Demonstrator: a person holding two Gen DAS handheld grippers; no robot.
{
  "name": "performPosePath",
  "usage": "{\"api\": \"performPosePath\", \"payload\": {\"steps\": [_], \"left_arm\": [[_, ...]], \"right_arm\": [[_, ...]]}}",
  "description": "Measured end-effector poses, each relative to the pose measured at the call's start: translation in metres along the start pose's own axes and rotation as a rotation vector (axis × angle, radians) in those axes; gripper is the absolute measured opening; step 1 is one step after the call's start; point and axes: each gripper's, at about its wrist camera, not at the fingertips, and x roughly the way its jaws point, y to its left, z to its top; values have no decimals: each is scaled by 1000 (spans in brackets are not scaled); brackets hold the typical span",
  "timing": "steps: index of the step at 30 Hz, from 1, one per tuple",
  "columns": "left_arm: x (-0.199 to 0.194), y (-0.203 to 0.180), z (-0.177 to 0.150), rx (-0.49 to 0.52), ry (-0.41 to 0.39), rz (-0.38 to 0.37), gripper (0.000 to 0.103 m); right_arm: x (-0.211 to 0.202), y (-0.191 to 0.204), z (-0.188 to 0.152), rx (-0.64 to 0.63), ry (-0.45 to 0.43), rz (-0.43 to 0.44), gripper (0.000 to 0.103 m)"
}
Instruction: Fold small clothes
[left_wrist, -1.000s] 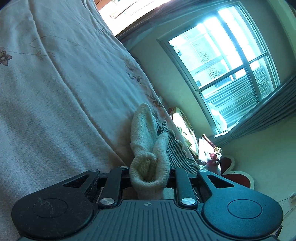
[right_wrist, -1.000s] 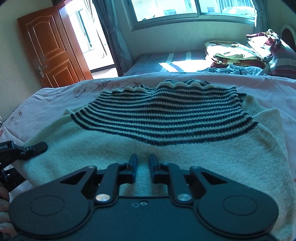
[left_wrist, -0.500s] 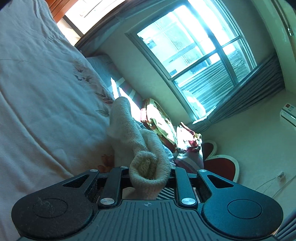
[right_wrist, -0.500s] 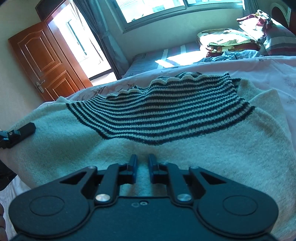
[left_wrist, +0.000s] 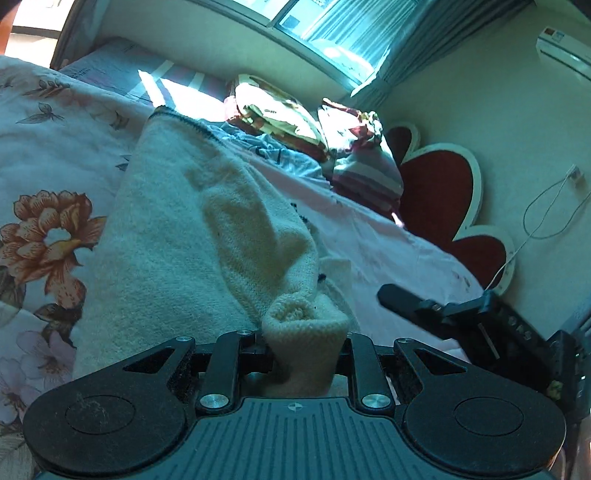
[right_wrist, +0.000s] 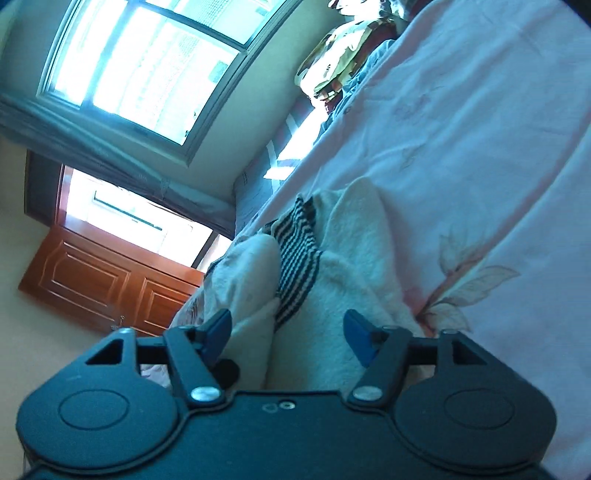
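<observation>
– Cream wool fills both views: the knitted sweater (left_wrist: 177, 236) lies bunched on the floral bedspread (left_wrist: 48, 147). Where is it held?

– The left gripper (left_wrist: 304, 349) is clamped on a rolled cream cuff or hem of the sweater, which bulges up between its fingers. From there the knit runs away across the bedspread towards the window wall.

– And the other tool?

– The right gripper (right_wrist: 286, 332) has just been opening. Its blue-padded fingers (right_wrist: 218, 328) stand wide apart, with the sweater's cream folds lying between them but neither pad pressing on the wool. The navy-striped panel (right_wrist: 297, 254) shows just beyond those fingers, creased into the cream.

– What else is near the sweater?

– Beyond its far edge sits a heap of folded bedding (left_wrist: 280, 118), with striped cloth and a crumpled pale garment beside it. Past that is a red heart-shaped headboard (left_wrist: 439, 192) against the wall, with a white cable hanging near it. In the left wrist view, a black finger of the right gripper (left_wrist: 406, 302) juts in just beside the held cuff. Behind the sweater in the right wrist view are a window (right_wrist: 140, 70) and a wooden door (right_wrist: 103, 280).
</observation>
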Motion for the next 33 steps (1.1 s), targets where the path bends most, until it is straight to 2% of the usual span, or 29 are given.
{"api": "performPosePath", "payload": {"steps": [1,2,3,5,8,9,11,12,14,17,21,25,26,27,28,30,33], "left_arm": [[3,-7,-4,16,2,9,26],[2,-12,-6,26,-2,-9,41],[-1,-17,-7,33,-3,-36,64],[-8,-32,-7,74,9,-82,90],[-40,-44,-3,174,-19,-86,92],[-59,-36,5,183,-66,-101,92],[-85,-8,20,137,-126,-102,92],[-94,6,24,106,-155,-71,92],[-105,45,36,28,-208,43,92],[-99,90,41,-52,-161,174,92],[-76,102,25,-2,-90,282,92],[-65,108,22,-33,-88,296,92],[-62,108,24,-38,-88,297,92],[-57,107,27,-34,-86,300,92],[-56,108,28,-26,-82,308,92],[-48,108,35,-11,-78,307,92],[-45,102,40,11,-95,274,92]], "right_arm": [[-5,-4,3,9,-3,8,72],[-8,-7,4,15,-6,13,72],[-11,-9,5,21,-8,16,72],[-11,-12,6,37,-9,25,72],[-10,-11,6,42,6,36,72],[-10,-9,6,31,12,41,72],[-6,1,8,4,31,45,72],[-3,6,8,-6,41,43,72],[5,13,8,-20,63,53,72],[29,26,5,-36,132,38,72],[64,40,-8,-86,257,-73,71],[77,49,-14,-154,260,-97,67],[78,51,-15,-175,253,-90,60],[81,55,-19,-230,270,-70,27],[84,63,-23,-309,274,-101,19],[82,82,-35,-501,236,-152,19],[71,108,-54,-759,130,-211,18]]}}
